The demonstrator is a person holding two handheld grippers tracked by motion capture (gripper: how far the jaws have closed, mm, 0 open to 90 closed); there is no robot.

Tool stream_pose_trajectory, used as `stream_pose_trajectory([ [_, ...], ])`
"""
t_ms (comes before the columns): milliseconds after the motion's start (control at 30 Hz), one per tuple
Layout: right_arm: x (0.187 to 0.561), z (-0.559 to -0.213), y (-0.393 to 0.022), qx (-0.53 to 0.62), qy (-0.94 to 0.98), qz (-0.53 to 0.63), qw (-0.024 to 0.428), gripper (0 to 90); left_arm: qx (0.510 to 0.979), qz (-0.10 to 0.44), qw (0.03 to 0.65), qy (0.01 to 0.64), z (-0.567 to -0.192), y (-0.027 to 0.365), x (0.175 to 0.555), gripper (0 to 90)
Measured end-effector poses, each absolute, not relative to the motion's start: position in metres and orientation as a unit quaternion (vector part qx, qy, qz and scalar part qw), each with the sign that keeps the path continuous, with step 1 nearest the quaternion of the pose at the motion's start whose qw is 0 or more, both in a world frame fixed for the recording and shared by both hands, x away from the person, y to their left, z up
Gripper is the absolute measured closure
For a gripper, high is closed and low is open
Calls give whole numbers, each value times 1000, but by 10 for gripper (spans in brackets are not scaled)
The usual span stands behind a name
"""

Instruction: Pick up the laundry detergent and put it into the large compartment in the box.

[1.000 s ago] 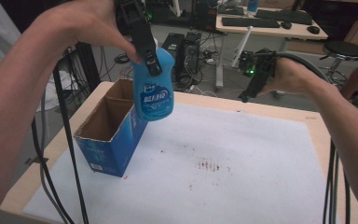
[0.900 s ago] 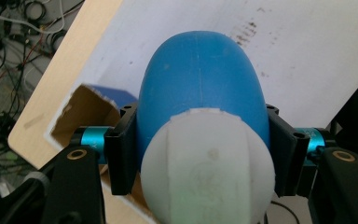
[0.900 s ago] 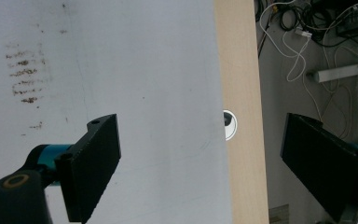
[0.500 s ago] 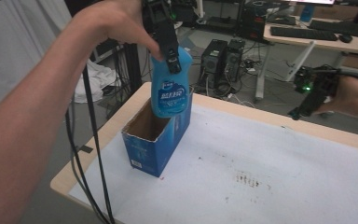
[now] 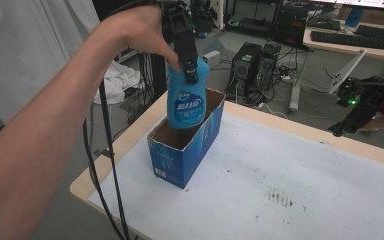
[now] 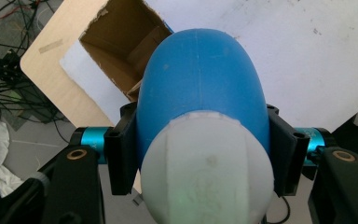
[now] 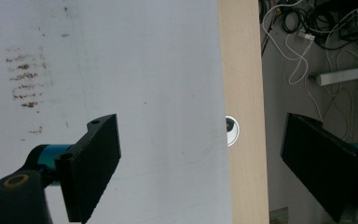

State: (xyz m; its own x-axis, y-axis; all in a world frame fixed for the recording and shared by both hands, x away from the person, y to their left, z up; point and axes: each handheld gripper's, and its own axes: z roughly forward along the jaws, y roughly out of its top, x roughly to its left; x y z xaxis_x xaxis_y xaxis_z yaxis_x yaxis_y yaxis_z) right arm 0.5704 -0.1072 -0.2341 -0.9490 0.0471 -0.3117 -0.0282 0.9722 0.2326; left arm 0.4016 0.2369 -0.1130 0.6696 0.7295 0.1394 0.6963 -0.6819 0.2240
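A blue bottle (image 5: 185, 102) with a white cap and a white label hangs upright, held at its neck by my left gripper (image 5: 190, 70), which is shut on it. Its base dips into the open top of a blue cardboard box (image 5: 187, 152) at the table's left edge. In the left gripper view the black jaws clamp both sides of the bottle (image 6: 200, 84), and the box's brown inside (image 6: 116, 46) lies below. My right gripper (image 5: 362, 107) hovers open over the table's far right edge; in its own view the gripper (image 7: 200, 158) has nothing between its jaws.
A white sheet (image 5: 290, 175) with dark smudges (image 5: 280, 197) covers the wooden table (image 5: 130, 145). Black cables (image 5: 105, 165) trail from the left hand past the table's left edge. Computer towers (image 5: 252, 65) and desks stand on the floor beyond.
My left hand has carried the bottle over the box and lowered it, so its base now sits in the open top. The right gripper has stayed where it was.
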Motion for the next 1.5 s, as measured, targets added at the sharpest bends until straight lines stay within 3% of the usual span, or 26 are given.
stream_pose_trajectory([
  [767, 571, -236, -107, 3, 981, 113, 158, 112, 920, 67, 55, 382, -235, 248, 419, 381],
  [1500, 571, -240, -103, -3, 981, 109, 157, 112, 932, 64, 57, 353, -278, 253, 419, 381],
])
